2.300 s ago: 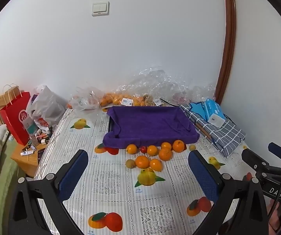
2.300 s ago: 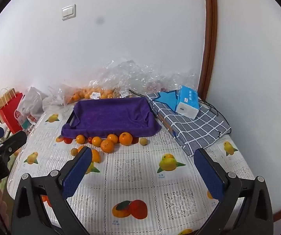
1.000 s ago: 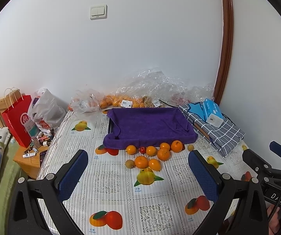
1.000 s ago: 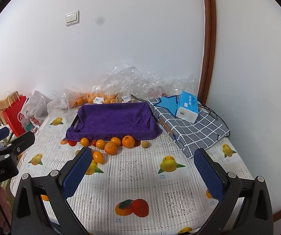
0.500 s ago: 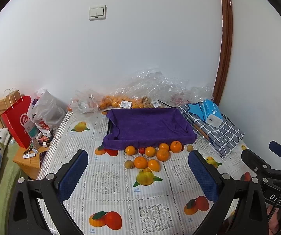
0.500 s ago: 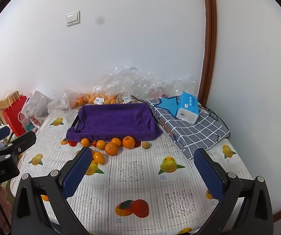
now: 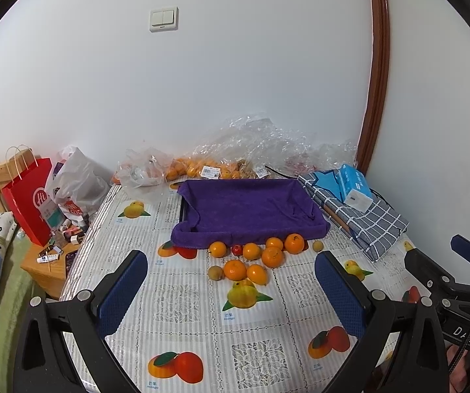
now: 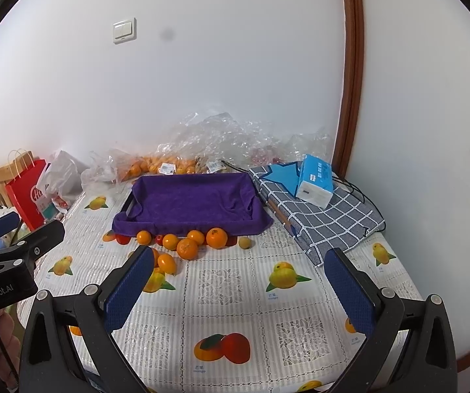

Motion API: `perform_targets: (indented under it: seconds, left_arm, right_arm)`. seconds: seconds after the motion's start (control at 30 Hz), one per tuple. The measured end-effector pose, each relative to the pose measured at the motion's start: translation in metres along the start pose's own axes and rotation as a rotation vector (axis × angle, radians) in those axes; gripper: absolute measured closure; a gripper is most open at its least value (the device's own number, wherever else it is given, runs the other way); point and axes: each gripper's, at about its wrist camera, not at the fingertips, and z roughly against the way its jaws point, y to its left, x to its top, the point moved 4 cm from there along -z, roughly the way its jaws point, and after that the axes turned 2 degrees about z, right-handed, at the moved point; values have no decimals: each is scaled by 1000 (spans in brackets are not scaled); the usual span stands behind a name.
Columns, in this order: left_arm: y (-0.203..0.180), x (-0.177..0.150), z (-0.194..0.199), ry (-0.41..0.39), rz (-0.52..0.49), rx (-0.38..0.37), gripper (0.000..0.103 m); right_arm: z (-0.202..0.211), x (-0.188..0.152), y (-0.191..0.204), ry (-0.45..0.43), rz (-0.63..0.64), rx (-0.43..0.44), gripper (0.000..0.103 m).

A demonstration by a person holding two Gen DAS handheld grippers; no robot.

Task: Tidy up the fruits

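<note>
Several oranges (image 7: 272, 256) (image 8: 187, 248) lie loose on the fruit-print tablecloth in front of a tray lined with a purple towel (image 7: 248, 208) (image 8: 189, 201). Among them are a small red fruit (image 7: 237, 249) and two small tan fruits (image 7: 214, 272) (image 7: 317, 246). My left gripper (image 7: 231, 286) is open and empty, held above the cloth short of the fruit. My right gripper (image 8: 240, 281) is open and empty, to the right of the fruit. Each gripper shows at the edge of the other's view.
Plastic bags of oranges (image 7: 202, 168) and crumpled clear wrap (image 8: 222, 137) lie along the wall. A checked grey cloth (image 8: 330, 219) with a blue tissue pack (image 8: 315, 180) lies to the right. A red paper bag (image 7: 30, 199) and a small wooden stand (image 7: 46, 270) sit at the left.
Both grippers have drawn back and risen slightly, so the tray and fruit look a little farther and lower. Nothing on the table has moved.
</note>
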Motion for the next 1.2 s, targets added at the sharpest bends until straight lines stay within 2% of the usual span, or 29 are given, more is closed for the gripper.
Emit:
perform_targets:
  seconds: [0.9,1.2]
  left_arm:
    - [7,-4,-5,6,24,-19,0]
    - [22,-9,-29,12,51,-1,0]
  right_arm:
    - [-6,-5,4,8,-3,2,0]
    - [-31,-11,3,48,14,21,0]
